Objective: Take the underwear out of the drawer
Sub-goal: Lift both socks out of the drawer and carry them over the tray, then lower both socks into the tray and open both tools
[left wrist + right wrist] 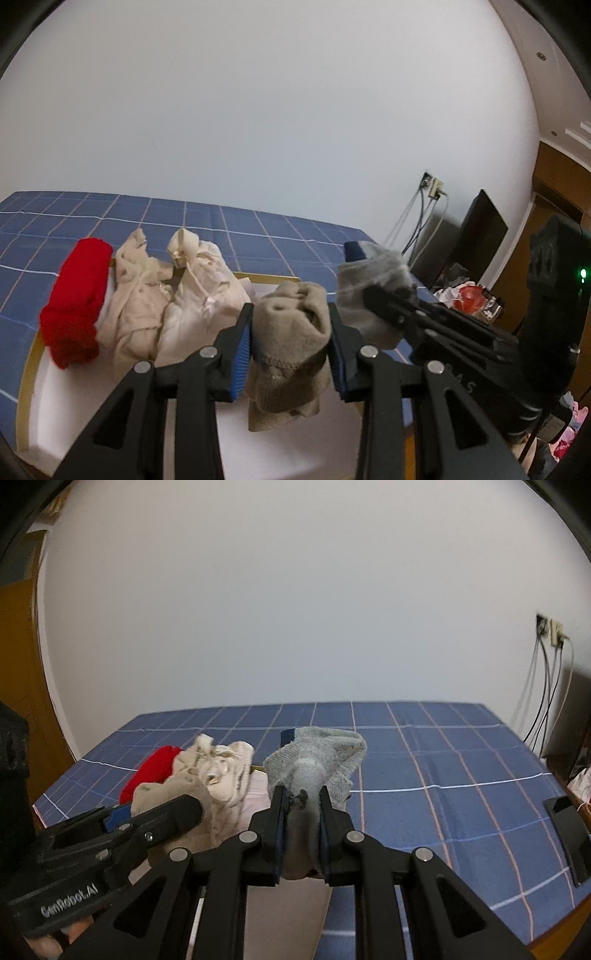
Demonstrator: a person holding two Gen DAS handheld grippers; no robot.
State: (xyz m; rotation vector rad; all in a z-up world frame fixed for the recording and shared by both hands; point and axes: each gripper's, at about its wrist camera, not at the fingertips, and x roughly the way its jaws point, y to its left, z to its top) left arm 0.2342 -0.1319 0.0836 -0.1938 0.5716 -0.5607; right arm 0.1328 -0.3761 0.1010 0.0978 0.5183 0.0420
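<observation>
— Two pieces are coming out together: the left gripper (290,345) is clamping a beige knitted bundle (291,332), the right gripper (302,830) is pinching a grey knitted piece (317,760), both above the white-lined wooden drawer (44,406).

— Carrying, then. Next they are needing bare blue checked cloth (461,775) to release over.
</observation>
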